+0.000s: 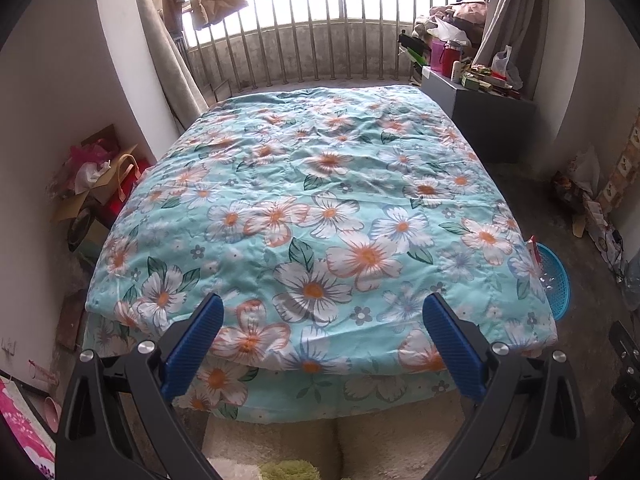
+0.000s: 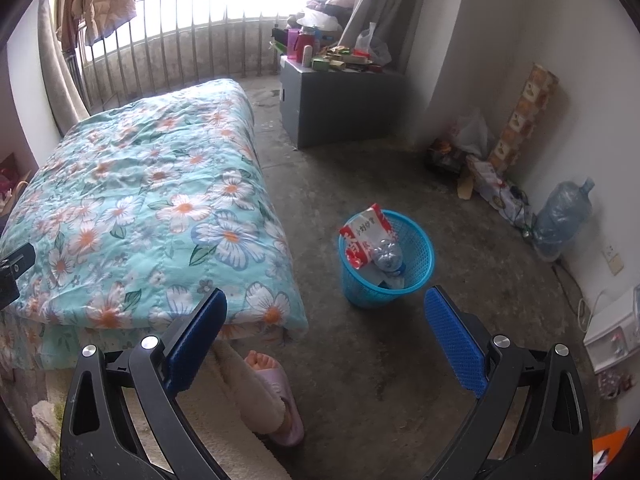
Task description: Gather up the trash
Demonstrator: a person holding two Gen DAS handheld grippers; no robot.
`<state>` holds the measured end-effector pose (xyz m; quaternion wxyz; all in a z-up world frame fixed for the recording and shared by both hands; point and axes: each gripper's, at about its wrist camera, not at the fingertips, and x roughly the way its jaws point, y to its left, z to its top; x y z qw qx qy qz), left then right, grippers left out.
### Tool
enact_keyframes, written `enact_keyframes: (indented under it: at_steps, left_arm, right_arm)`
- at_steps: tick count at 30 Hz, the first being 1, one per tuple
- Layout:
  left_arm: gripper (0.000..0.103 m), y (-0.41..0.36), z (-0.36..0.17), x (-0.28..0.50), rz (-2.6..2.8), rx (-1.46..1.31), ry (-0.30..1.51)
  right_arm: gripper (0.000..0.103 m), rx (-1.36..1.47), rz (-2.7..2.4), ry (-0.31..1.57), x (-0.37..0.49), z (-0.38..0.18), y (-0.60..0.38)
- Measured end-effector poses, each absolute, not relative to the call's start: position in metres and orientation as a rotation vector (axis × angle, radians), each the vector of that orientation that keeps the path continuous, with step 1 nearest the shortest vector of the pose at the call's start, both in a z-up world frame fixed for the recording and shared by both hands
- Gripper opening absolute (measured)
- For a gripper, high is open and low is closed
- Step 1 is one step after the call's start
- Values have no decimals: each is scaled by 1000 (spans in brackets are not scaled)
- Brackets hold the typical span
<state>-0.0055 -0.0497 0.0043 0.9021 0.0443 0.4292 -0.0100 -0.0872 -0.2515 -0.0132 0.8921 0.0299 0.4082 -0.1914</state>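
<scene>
Left wrist: left gripper (image 1: 323,340) wide open, empty, over the bed (image 1: 320,208); basket (image 1: 554,280) only half seen at 3 o'clock. Right wrist: right gripper (image 2: 326,336) wide open, empty; basket (image 2: 386,264) at 12 o'clock on the floor, holding a red-white packet (image 2: 366,234) and a bottle (image 2: 388,258). Slippered foot (image 2: 272,396) at 7.

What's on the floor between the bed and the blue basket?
Nothing: in the right wrist view, only bare grey floor lies between the bed and the basket, which holds a red-and-white packet and a bottle.
</scene>
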Motion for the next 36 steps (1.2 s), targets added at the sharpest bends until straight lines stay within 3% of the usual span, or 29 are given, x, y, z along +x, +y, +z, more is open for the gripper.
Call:
enact_keyframes:
  at_steps: [36]
  left_arm:
    - [98,-47,7,-5,-12,90,874]
  right_arm:
    - [95,55,-388,842,-83,-10,-251]
